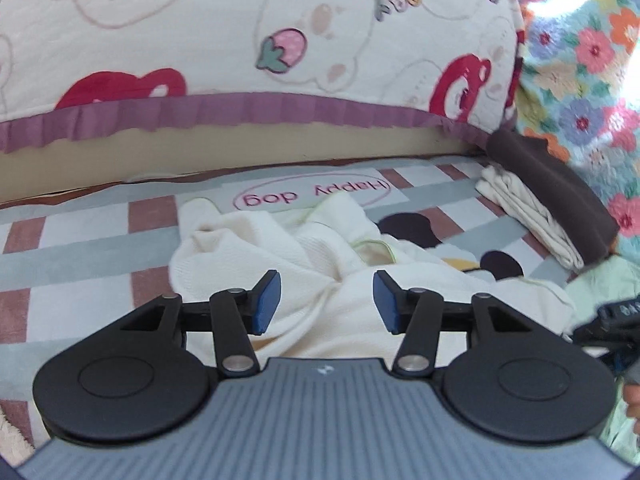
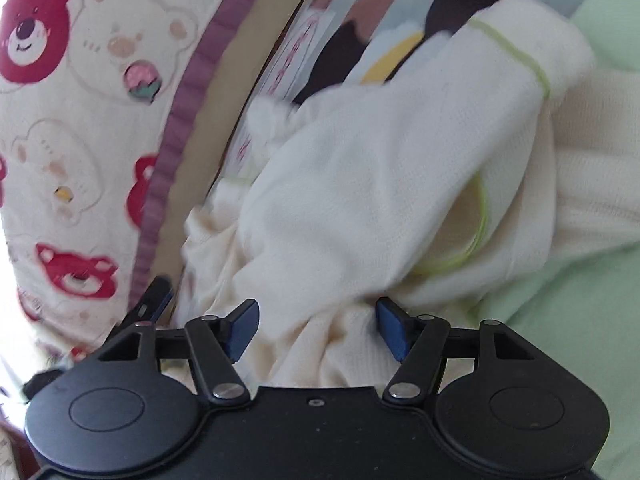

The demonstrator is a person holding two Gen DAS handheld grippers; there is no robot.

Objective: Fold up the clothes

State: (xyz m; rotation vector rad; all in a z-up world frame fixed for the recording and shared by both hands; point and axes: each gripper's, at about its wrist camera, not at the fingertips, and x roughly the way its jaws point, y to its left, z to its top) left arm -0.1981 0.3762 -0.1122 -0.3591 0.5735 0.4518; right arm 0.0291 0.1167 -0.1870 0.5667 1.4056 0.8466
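A folded cream cloth (image 1: 524, 216) and brown cloth (image 1: 560, 184) lie aside while my left gripper (image 1: 326, 300) and right gripper (image 2: 318, 328) gape, unclamped, over the crumpled cream garment (image 1: 304, 248).

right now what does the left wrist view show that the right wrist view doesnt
Only the left wrist view shows the folded stack of brown and cream cloths lying at the far right of the mat, the floral blanket behind it, and the left gripper, open above the cloth.

Only the right wrist view shows the cream garment's green-trimmed opening close up and the right gripper, open, with cream fabric between its pads.

Both show the crumpled cream garment, the checked "Happy dog" mat and the bear-print cushion.
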